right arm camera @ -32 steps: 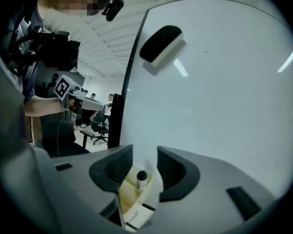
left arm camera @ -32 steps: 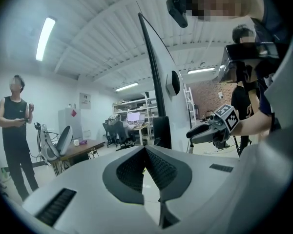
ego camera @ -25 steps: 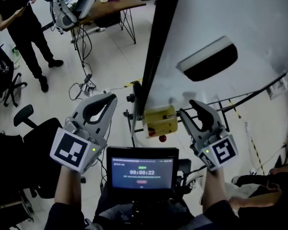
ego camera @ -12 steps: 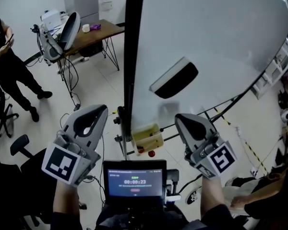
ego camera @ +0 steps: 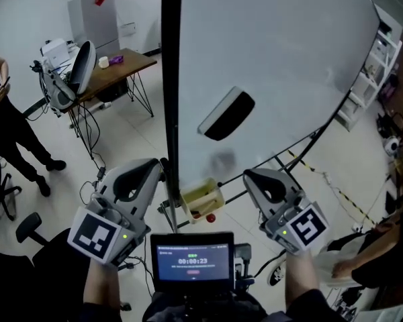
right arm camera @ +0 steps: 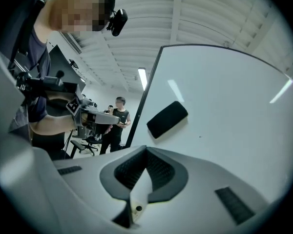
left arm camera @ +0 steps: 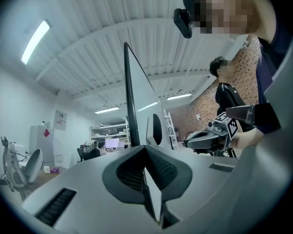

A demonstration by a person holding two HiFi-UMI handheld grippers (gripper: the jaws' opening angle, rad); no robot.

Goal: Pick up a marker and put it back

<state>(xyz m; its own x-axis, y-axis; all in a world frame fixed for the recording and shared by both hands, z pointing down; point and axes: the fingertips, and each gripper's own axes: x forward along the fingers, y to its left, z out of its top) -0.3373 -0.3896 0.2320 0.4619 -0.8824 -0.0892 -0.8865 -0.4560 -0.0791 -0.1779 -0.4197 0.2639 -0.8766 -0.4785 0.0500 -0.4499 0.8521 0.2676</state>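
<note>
The right gripper (ego camera: 252, 177) had its jaws apart a second ago, just beside the yellow tray (ego camera: 201, 196). Now its jaws are together, and the right gripper view shows nothing between them. Both grippers sit higher against the whiteboard (ego camera: 282, 59) than before, and the tray has slid from centre right to lower centre of the frame.

There are two grippers. The left gripper (ego camera: 156, 165) also has its jaws closed and empty. There is one whiteboard with one black eraser (ego camera: 226, 115) on it, one tray, one screen (ego camera: 193, 260) at the bottom centre and one desk (ego camera: 138, 60) at the upper left. One person (ego camera: 7, 123) stands at the left edge, and one chair (ego camera: 30, 227) is at the lower left.

The marker (ego camera: 210, 217) shows only as a small red end at the tray's lower right corner; more of it cannot be made out. It lies between the two grippers and apart from both.

The board's black left edge runs straight down from the top centre and passes just beside the left gripper's tip. The tray hangs at the board's lower edge, with the right gripper's tip near its right side but not touching. The board is bare all around the eraser. Open floor (ego camera: 131, 136) lies between the desk and the left gripper.
</note>
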